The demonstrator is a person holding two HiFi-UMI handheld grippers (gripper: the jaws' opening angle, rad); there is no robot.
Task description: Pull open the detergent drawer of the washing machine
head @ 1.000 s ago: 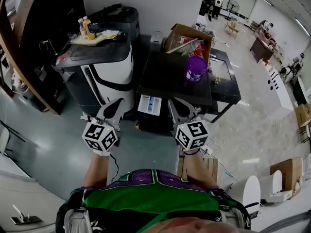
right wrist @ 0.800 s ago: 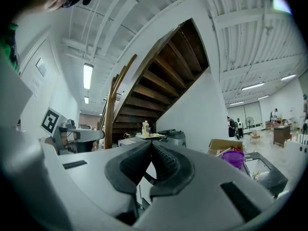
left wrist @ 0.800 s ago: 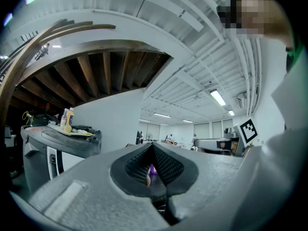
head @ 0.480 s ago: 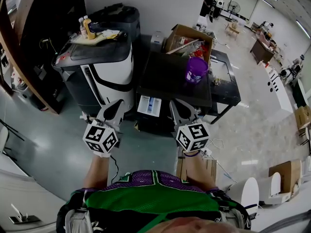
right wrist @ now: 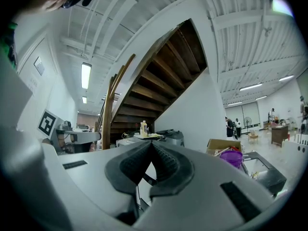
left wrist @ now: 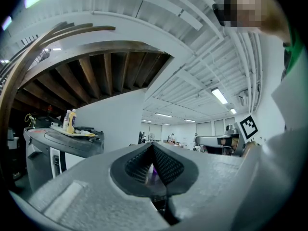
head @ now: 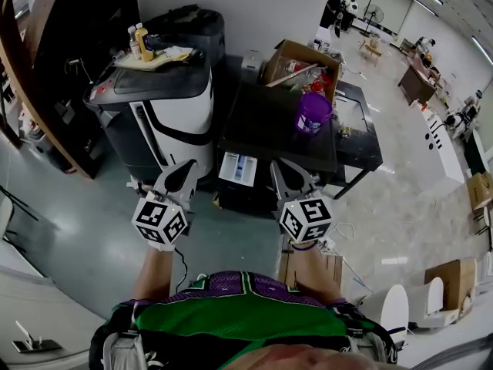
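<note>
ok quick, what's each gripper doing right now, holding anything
Left gripper: closed, holding nothing.
Right gripper: closed, holding nothing.

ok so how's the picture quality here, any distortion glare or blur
Head view: heavy fisheye bend, and the black washing machine swallows detail. Left gripper view: dark round vignette, ceiling light blown out, claw soft up close. Right gripper view: same vignette, glaring strip light.

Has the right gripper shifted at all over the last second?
No. The right gripper sits just right of the white detergent drawer, the same as before.
</note>
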